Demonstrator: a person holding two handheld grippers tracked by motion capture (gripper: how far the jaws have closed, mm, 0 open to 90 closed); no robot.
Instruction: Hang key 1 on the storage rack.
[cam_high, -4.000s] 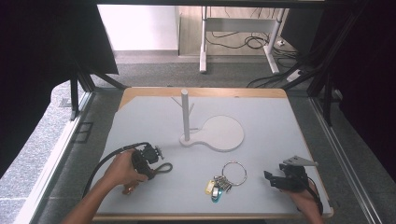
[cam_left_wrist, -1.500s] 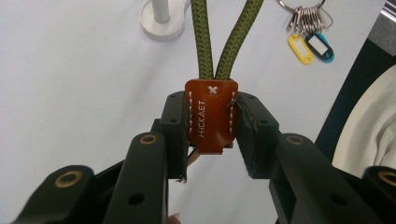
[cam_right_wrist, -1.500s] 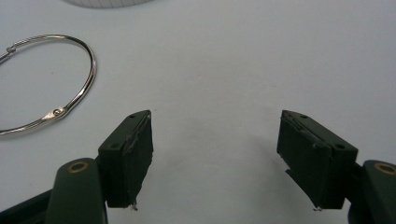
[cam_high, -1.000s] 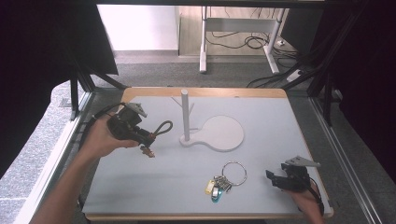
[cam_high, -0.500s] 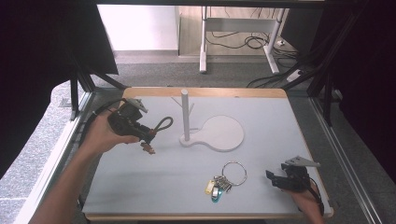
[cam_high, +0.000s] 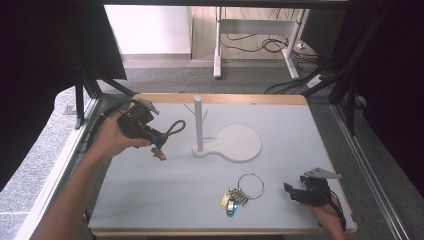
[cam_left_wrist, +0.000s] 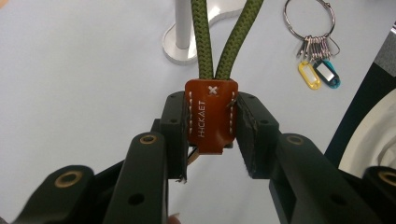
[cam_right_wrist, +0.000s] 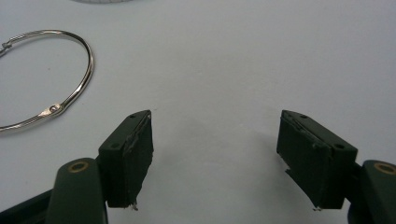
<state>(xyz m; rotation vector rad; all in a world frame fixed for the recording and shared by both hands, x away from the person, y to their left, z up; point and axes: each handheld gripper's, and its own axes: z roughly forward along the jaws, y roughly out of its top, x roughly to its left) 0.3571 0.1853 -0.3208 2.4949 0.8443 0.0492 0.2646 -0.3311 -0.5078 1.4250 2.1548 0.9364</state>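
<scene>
My left gripper (cam_high: 159, 142) (cam_left_wrist: 211, 135) is shut on the brown leather tab (cam_left_wrist: 209, 119) of a green rope loop (cam_high: 175, 127) (cam_left_wrist: 219, 39). It holds the loop in the air left of the white peg stand (cam_high: 198, 122) (cam_left_wrist: 179, 28). The stand's flat round base (cam_high: 239, 142) lies to the right of the post. A big key ring (cam_high: 250, 186) (cam_left_wrist: 309, 16) (cam_right_wrist: 51, 93) with several keys and a yellow tag (cam_high: 225, 201) (cam_left_wrist: 309, 74) and a blue tag (cam_left_wrist: 328, 74) lies near the front. My right gripper (cam_high: 291, 191) (cam_right_wrist: 215, 158) rests open on the table right of the ring, nothing between its pads.
The pale table (cam_high: 150, 200) has a wooden rim (cam_high: 220, 99). Black frame posts (cam_high: 80, 102) stand at the left and right sides. Cables (cam_high: 260, 45) and desk legs lie on the floor beyond the far edge.
Four seconds ago the left gripper was low near the front left of the table; it has lifted the rope loop up and back toward the stand. The right gripper has stayed put.
</scene>
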